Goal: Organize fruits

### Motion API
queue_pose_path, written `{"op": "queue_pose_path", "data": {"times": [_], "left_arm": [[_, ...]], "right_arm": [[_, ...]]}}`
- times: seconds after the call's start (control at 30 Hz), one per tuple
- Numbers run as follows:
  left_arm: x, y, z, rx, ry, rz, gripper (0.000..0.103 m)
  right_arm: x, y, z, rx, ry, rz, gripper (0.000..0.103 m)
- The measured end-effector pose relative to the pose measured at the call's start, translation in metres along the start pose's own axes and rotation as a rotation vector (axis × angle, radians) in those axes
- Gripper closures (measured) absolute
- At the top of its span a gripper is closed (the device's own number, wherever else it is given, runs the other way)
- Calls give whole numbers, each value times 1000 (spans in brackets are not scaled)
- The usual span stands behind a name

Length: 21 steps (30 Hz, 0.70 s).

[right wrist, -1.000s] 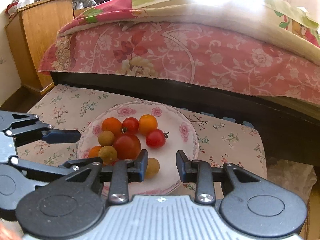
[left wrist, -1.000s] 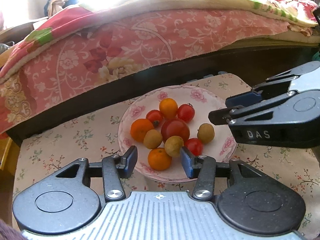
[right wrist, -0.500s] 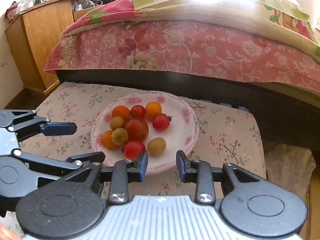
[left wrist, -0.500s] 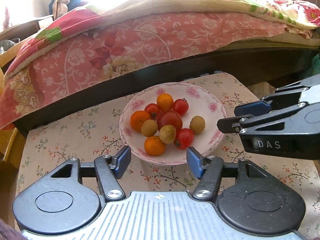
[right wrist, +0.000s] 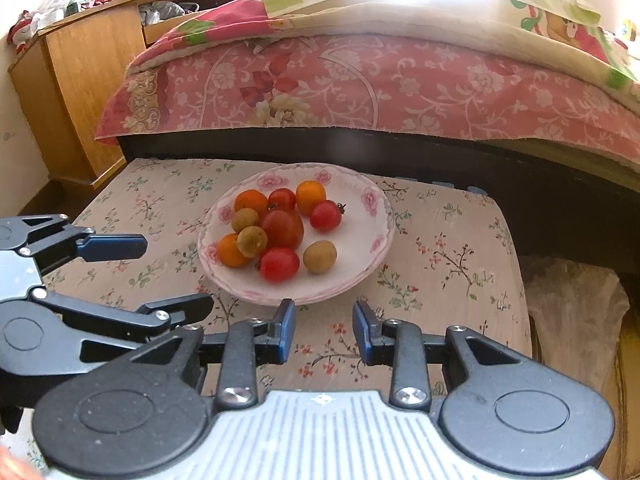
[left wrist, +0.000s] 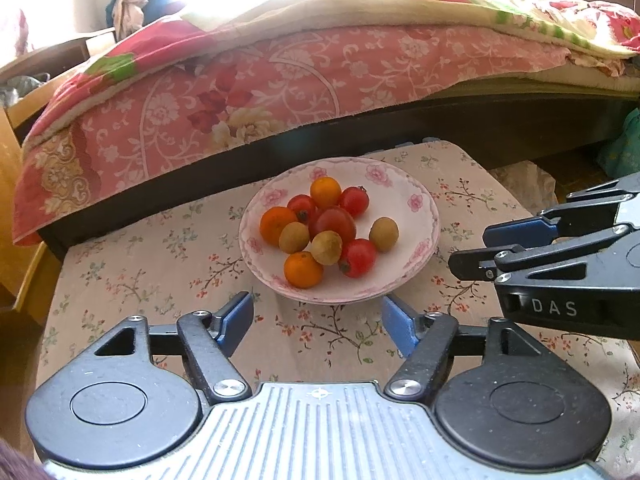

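A white plate with pink flowers (left wrist: pixel 416 202) (right wrist: pixel 370 198) sits on a floral-cloth table (left wrist: pixel 160 264). It holds several fruits: small oranges (left wrist: pixel 303 269), red tomatoes (left wrist: pixel 357 257) and brown longans (left wrist: pixel 383 233). My left gripper (left wrist: pixel 316 309) (right wrist: pixel 160 277) hangs just short of the plate's near rim. Its jaws are opening and nothing is between them. My right gripper (right wrist: pixel 323 317) (left wrist: pixel 472 250) is off the plate's right side, its jaws a narrow gap apart and empty. Neither gripper touches the plate or any fruit.
A bed with a pink floral quilt (left wrist: pixel 280 80) and a dark frame (right wrist: pixel 440 164) runs right behind the table. A wooden cabinet (right wrist: pixel 76 92) stands at the left. A crumpled plastic bag (right wrist: pixel 572 304) lies on the floor past the table's right edge.
Both grippers have drawn back from the plate, which now lies beyond their fingertips instead of between them. The left jaws have spread wider. The right jaws keep the same narrow gap.
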State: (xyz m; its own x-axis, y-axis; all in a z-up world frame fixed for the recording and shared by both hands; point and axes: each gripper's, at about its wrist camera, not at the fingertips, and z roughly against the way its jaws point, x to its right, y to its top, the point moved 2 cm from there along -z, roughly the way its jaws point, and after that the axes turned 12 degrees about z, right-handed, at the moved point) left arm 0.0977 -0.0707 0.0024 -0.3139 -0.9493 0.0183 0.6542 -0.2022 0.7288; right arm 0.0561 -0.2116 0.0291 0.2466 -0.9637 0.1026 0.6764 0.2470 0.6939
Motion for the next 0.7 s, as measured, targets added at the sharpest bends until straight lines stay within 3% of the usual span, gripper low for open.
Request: {"op": "queue_pose_path", "data": {"times": [0.27,0.37,0.7], "left_arm": [[1,-8,9,-2,17,12,21],[0,-10,13,1,24,18,15],[1,-17,22,4,37,29,14]], "right_arm": [[-4,-9,12,0,-1,-17,68],[-6,-12,16,-1,0,-20,68],[-11,-19,26,0,6,-34,68]]}}
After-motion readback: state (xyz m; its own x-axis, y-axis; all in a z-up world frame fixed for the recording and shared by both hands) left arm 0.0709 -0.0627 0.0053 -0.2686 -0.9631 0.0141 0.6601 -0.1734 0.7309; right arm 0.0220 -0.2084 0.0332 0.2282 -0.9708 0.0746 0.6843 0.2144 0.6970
